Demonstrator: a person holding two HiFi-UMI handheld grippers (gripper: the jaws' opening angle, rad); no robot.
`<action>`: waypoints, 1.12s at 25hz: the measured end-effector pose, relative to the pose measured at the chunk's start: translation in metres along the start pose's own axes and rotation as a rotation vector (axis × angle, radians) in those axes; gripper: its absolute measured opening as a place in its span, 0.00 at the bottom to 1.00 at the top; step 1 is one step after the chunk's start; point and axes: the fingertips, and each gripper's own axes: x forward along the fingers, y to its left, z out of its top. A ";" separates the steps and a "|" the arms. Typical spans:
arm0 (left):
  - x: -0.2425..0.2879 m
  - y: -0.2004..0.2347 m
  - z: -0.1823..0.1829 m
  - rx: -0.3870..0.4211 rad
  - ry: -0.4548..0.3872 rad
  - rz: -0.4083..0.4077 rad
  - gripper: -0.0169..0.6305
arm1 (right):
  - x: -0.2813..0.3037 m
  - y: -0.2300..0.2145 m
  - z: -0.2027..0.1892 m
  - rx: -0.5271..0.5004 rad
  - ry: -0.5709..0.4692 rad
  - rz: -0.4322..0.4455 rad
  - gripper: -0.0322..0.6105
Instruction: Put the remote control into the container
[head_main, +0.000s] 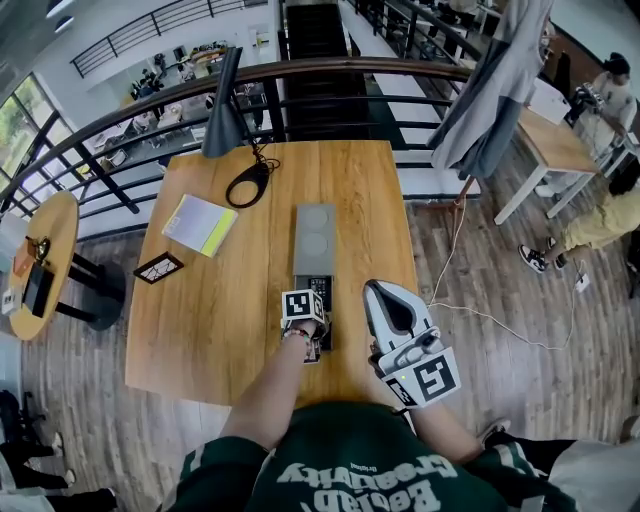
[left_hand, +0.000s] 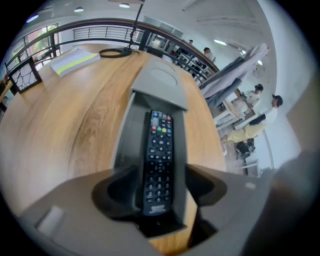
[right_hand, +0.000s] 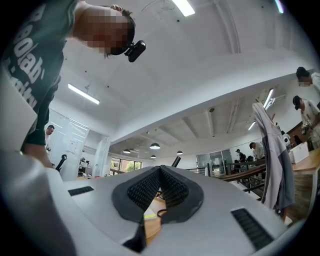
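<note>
Head view overhead — left view shares the table (head_main: 230, 300).

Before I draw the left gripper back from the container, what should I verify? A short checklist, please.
1. The remote control lies inside the container: ok, lengthwise.
2. The left gripper jaws are off the remote control: ok, apart on both sides.
3. The container sits flat on the table: ok.
4. The right gripper is empty: ok, jaws together, nothing between.
5. The remote control's near end rests on the container's bottom: cannot tell.

One remote control (left_hand: 157, 160), one grey container (head_main: 316, 236), one notebook (head_main: 200, 223), one black lamp (head_main: 223, 105), one patterned coaster (head_main: 159, 267).
</note>
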 end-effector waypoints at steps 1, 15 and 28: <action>0.000 0.000 -0.001 -0.003 -0.002 -0.006 0.49 | 0.000 0.001 0.001 -0.001 -0.002 0.001 0.07; -0.020 0.016 -0.007 -0.015 -0.066 -0.048 0.26 | 0.001 0.022 -0.001 -0.030 0.029 0.012 0.07; -0.100 -0.021 0.022 0.088 -0.304 -0.211 0.24 | 0.018 0.028 -0.008 -0.024 0.070 -0.008 0.07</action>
